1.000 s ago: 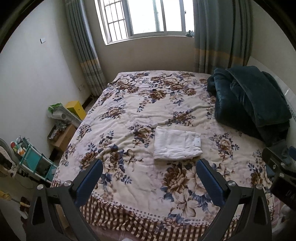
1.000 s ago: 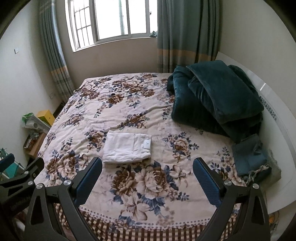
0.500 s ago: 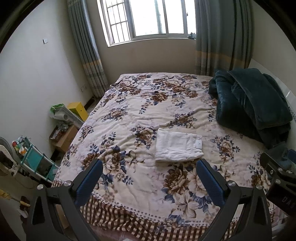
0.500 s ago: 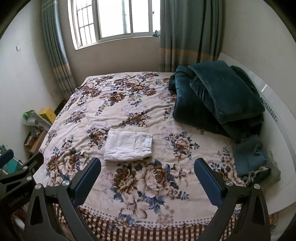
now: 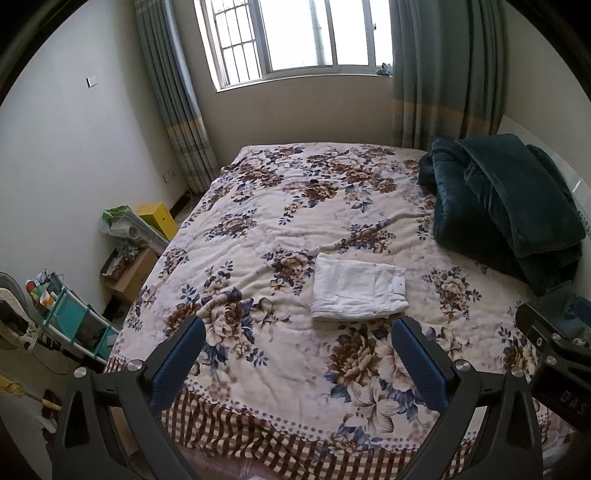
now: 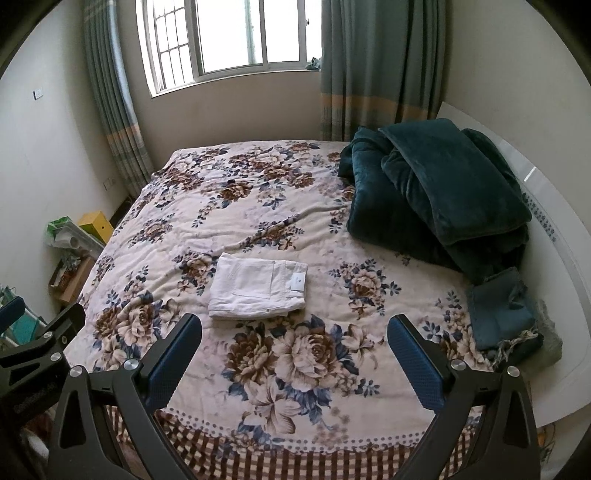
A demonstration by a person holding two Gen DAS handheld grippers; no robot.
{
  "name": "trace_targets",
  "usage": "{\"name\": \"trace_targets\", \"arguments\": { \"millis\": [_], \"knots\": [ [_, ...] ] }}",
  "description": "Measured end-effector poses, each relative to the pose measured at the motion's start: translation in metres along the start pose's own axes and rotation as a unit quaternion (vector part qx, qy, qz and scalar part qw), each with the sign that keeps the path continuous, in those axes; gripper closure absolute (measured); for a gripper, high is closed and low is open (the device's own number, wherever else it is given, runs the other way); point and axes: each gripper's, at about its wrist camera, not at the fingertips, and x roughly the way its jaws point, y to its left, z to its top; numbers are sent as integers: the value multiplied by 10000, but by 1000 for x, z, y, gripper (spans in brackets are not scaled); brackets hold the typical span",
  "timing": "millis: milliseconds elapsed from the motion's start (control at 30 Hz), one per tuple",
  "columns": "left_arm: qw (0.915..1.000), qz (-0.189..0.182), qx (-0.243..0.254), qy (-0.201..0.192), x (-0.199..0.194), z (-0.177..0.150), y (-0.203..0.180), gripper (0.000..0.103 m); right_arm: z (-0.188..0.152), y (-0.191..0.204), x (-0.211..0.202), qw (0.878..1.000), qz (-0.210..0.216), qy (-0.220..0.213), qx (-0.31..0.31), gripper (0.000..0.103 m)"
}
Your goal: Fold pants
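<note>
pants folded flat, long axis left-right

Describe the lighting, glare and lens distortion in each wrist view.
Left wrist view: the window is blown out to white, daylight falls softly on the folded white pants, and the walls bow with fisheye curvature, corners black. Right wrist view: same overexposed window, a bright glare spot on the white headboard, sharp focus throughout.

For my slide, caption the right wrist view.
Open right gripper held back from white pants lying folded on the floral bedspread.
</note>
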Motion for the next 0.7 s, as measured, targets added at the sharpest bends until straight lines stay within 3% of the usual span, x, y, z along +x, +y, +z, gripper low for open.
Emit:
{"name": "trace_targets", "arguments": {
  "millis": [700],
  "knots": [
    [10000, 13, -86, -14, -2, -4, 3, 0, 7, 2, 2, 10000, 35, 20, -47, 1]
  ]
}}
